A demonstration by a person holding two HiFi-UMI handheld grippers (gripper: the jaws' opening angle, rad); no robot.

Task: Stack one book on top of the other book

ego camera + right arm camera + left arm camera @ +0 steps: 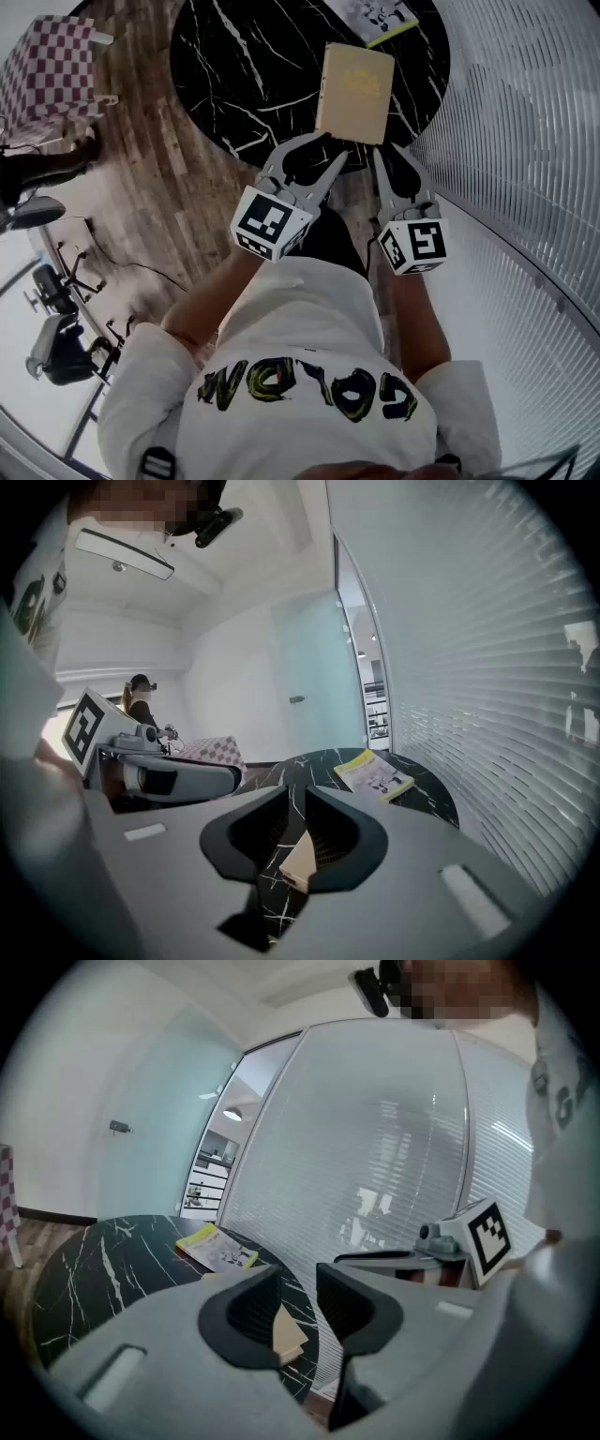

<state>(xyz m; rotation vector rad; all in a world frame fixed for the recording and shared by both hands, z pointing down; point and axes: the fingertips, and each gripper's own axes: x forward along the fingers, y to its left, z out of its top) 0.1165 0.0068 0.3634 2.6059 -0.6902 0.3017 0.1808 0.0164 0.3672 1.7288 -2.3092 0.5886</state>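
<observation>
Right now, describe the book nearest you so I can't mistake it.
Find the round black marble table. At its edge closest to the person is a tan book. It is tan all over, while the other book, at the far edge, has a white cover with a yellow border.

A tan book [354,92] lies flat on the round black marble bench [244,66], close to its near rim. Beyond the tan book, at the bench's far edge, lies a yellow-edged book [380,17]. The left claw [328,150] reaches the tan book's near left corner and the right claw [396,167] sits just beside its near right corner. A checkered chair [52,66] stands well left of the tan book.
</observation>
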